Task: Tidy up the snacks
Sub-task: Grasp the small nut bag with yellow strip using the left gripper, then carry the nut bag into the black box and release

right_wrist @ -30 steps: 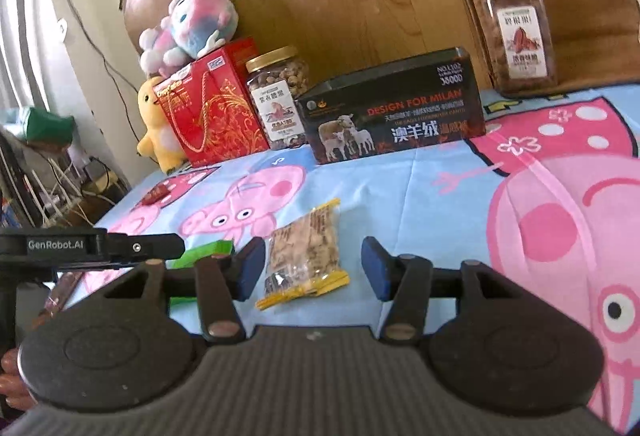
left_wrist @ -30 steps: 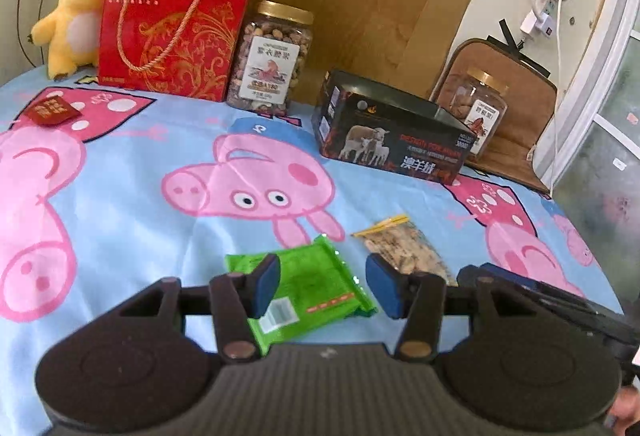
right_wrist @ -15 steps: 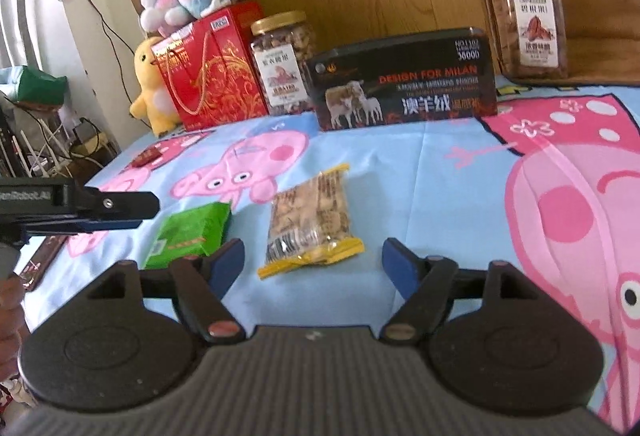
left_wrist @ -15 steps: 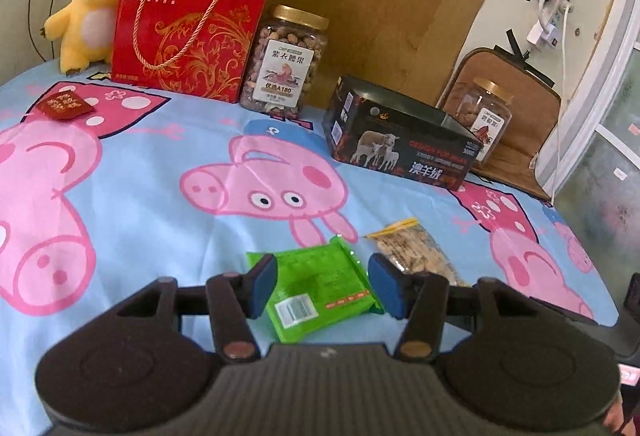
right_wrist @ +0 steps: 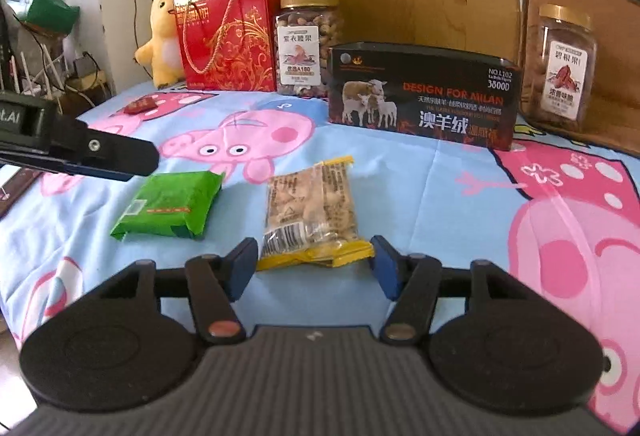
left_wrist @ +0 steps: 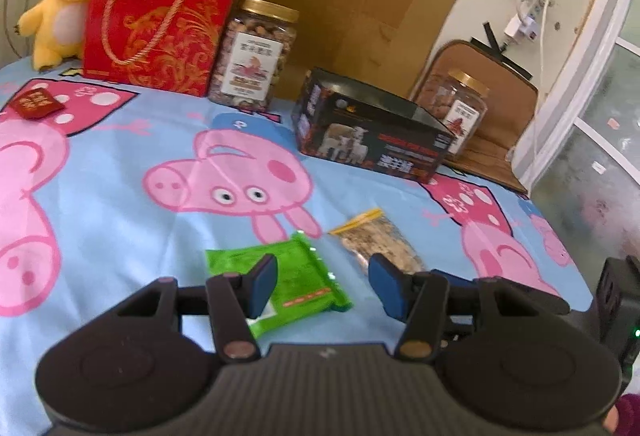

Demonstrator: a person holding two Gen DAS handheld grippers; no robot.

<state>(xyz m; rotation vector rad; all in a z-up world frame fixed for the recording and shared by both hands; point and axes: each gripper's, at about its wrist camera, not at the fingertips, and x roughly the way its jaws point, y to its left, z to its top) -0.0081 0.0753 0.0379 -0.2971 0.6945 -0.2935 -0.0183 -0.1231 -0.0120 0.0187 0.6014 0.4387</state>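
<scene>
On the pig-print sheet, the left hand-held gripper hangs part open over the green packet, gripping nothing. The right hand-held gripper, jaws just narrowing, straddles the yellow-edged nut bag, pads not pressing.

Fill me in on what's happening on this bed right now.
A person is sorting snacks with a handheld gripper in each hand. The left gripper hovers open over the green packet. The right gripper has just been narrowing around the yellow-edged cracker bag, not yet gripping it. Both packets lie flat on the cartoon sheet, nothing lifted.
</scene>
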